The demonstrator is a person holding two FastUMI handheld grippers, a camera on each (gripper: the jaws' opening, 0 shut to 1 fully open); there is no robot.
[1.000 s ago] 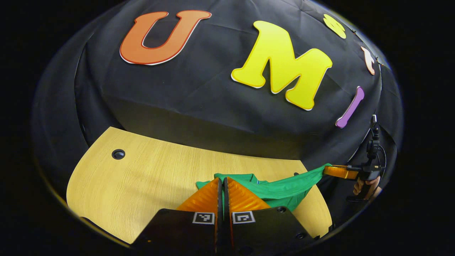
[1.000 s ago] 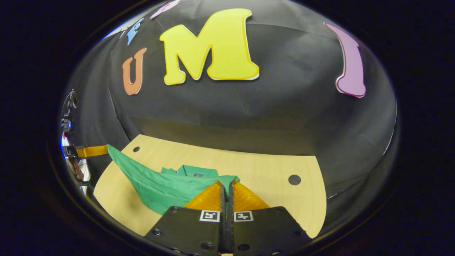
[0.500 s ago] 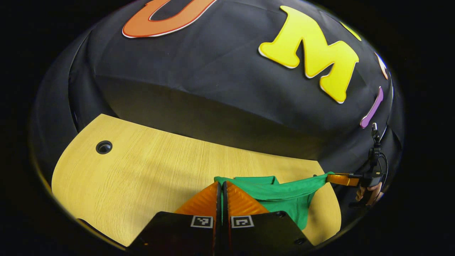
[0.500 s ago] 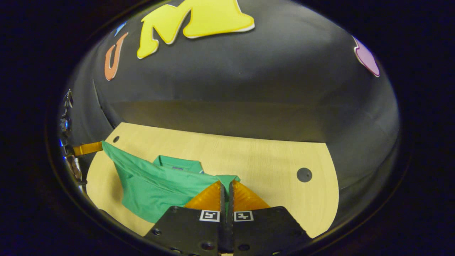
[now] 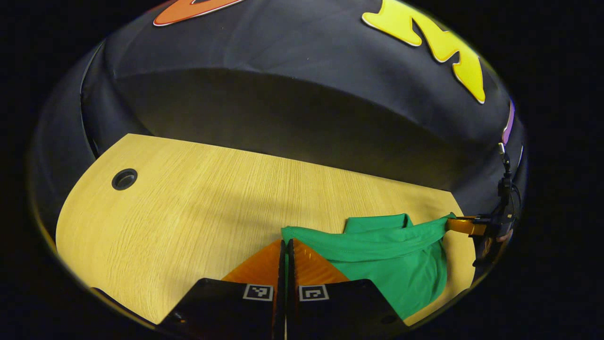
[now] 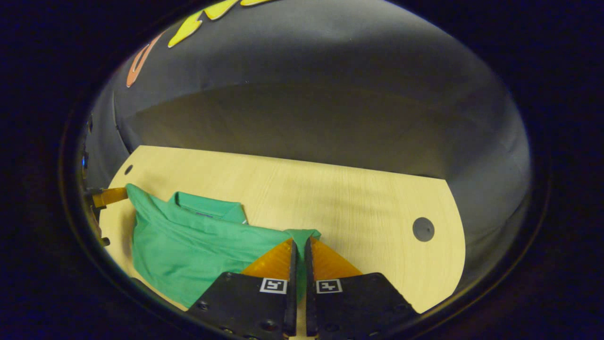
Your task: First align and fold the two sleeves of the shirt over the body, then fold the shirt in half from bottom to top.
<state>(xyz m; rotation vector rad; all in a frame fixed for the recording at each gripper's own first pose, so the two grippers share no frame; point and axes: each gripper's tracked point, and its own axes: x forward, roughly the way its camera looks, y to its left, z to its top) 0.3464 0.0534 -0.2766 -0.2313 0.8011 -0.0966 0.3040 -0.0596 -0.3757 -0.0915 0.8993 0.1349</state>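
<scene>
While both tools pinch the bottom edge of the green shirt point(image 6: 188, 245), the fold from bottom to top looks under way, and a slip is the main risk. The left tool point(image 5: 284, 243) has its fingers pressed together on a corner of the hem; the right tool point(image 6: 298, 242) does likewise on the other corner. In the left gripper view the right tool sits out at 3 o'clock, the cloth drawn taut between them. If one side runs ahead, I judge the hem would land skewed over the collar point(image 6: 207, 205), which lies at 10 o'clock in the right gripper view. Letting go too high could let the thin fabric crumple. Most of the shirt rests on the bench point(image 5: 198, 198). A round cable hole point(image 5: 124, 179) sits at 9 o'clock in the left gripper view, another hole point(image 6: 423, 229) at 3 o'clock in the right gripper view; neither stands in the way.
</scene>
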